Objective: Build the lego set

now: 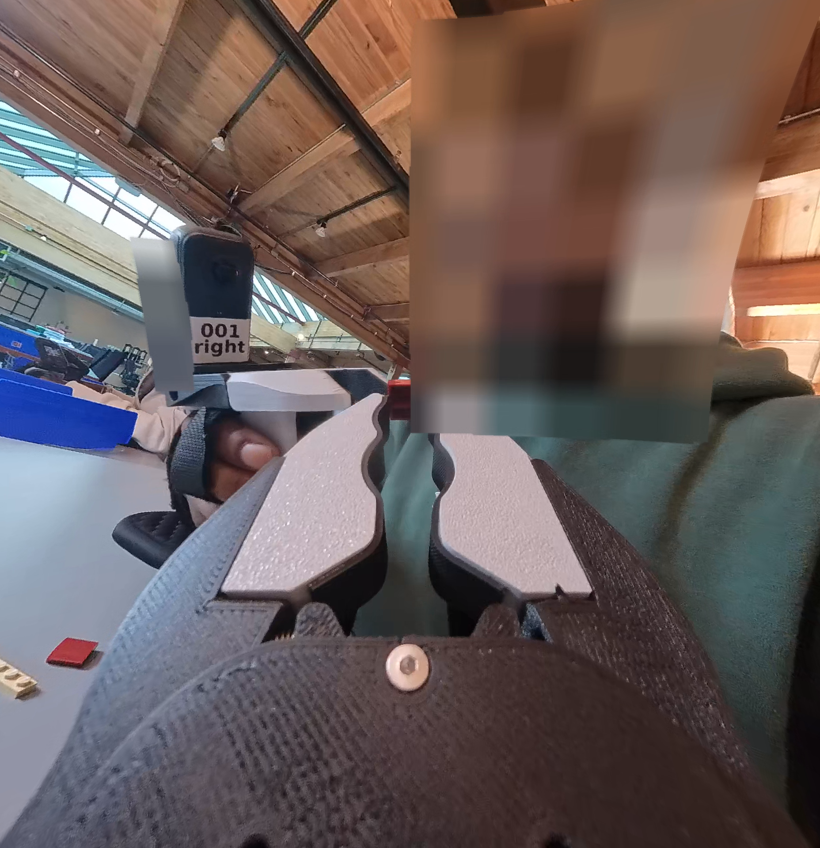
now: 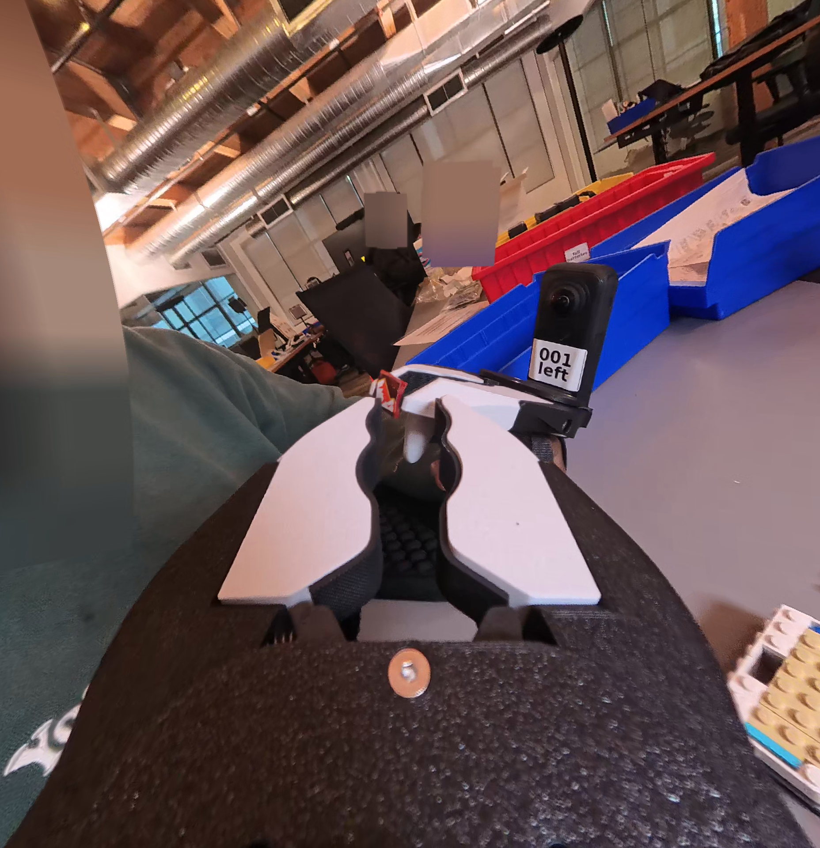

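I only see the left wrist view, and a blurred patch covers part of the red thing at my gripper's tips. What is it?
Observer: The right wrist view shows it whole. It is a small red piece with a white print, tilted, at the tips of the left gripper. I cannot tell whether it is clamped.
Operator: Where is the model?
Observer: A part-built white model with a tan studded top lies on the grey table, to the right of the right gripper.
Operator: Any bins besides the blue one?
Observer: Yes, a red bin stands beyond the blue bins.
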`<state>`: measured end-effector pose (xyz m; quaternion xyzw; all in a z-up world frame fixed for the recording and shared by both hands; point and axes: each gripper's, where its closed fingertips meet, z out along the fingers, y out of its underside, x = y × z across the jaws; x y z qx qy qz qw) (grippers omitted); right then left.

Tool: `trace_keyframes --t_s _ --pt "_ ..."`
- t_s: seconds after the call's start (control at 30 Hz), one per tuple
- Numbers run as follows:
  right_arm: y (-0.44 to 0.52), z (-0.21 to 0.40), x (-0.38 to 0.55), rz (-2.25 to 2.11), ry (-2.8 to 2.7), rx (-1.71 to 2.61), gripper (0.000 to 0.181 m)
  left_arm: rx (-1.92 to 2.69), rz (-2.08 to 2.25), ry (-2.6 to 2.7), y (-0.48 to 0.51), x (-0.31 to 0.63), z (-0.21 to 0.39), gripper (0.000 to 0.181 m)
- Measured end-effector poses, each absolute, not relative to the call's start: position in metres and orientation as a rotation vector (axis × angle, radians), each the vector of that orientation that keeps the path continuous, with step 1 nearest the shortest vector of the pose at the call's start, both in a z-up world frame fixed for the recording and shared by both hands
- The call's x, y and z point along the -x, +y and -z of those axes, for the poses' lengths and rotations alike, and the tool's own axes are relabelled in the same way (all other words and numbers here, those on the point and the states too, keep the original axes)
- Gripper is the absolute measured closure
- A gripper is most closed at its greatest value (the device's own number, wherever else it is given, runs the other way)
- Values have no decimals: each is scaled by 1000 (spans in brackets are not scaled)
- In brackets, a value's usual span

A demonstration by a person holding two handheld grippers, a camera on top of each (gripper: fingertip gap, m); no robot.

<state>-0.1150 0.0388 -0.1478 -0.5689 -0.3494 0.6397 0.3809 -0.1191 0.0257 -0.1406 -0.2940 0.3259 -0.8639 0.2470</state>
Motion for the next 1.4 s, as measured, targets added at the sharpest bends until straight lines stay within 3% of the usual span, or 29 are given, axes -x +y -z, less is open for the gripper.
trace_keyframes --t_s 0.67,1.13,1.4 --pt "43 154 118 -1509 -922 1467 160 811 2356 879 27 119 140 165" --pt "36 152 114 -1111 -1144 1334 156 815 2374 857 30 120 140 165" --pt "31 154 116 -1294 -1058 1390 162 824 2349 855 31 119 140 166"
